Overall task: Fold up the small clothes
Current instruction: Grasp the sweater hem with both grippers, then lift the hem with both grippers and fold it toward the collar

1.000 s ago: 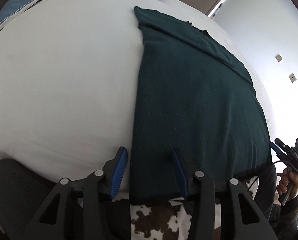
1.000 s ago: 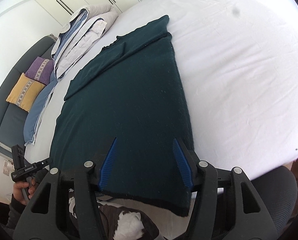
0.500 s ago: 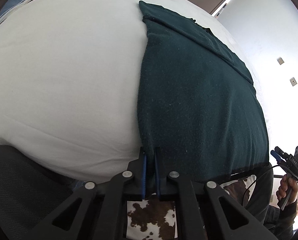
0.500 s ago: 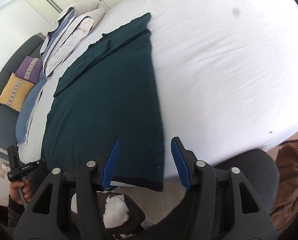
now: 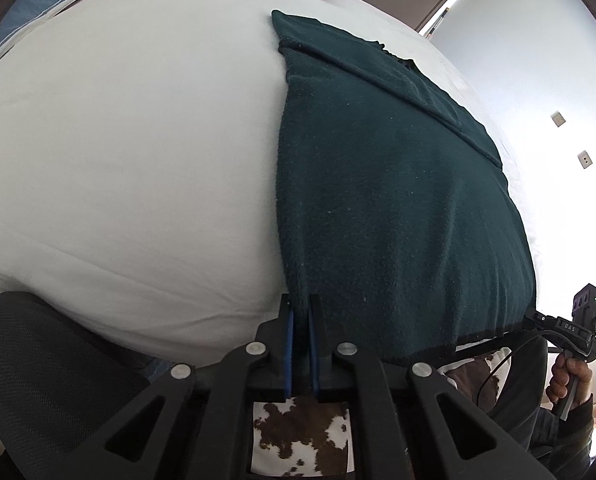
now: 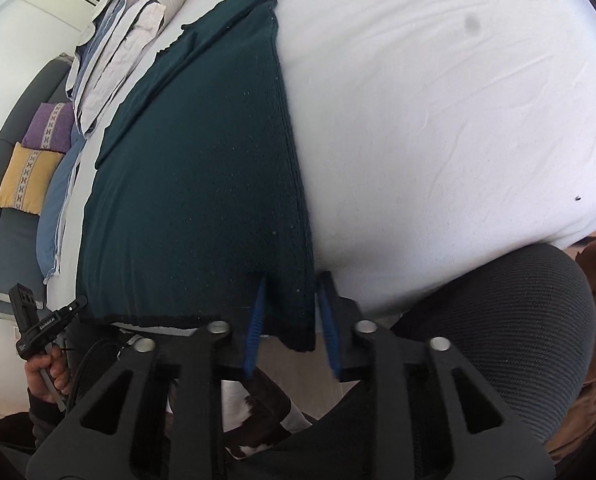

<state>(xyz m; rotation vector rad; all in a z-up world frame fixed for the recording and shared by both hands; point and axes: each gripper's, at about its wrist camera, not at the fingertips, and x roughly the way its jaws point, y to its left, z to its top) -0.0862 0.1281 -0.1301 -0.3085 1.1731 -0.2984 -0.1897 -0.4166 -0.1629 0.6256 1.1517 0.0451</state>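
A dark green knit sweater (image 5: 397, 200) lies flat on the white bed (image 5: 138, 140), its hem hanging over the near edge. My left gripper (image 5: 299, 312) is shut on the sweater's near left hem corner. In the right wrist view the sweater (image 6: 202, 184) fills the left half, and my right gripper (image 6: 292, 304) straddles its near right hem corner with the jaws partly closed and a gap still showing on each side of the cloth. Each gripper also shows in the other's view, my right gripper (image 5: 569, 328) and my left gripper (image 6: 46, 320).
Folded bedding (image 6: 114, 40) is stacked at the far end of the bed. A grey sofa with a yellow cushion (image 6: 22, 176) and a purple cushion stands beyond. A black mesh chair (image 6: 497, 320) sits by the near edge. A cowhide rug (image 5: 301, 436) lies below.
My left gripper closed on the left hem corner and has stayed shut. My right gripper moved onto the right hem corner and its jaws have narrowed around it.
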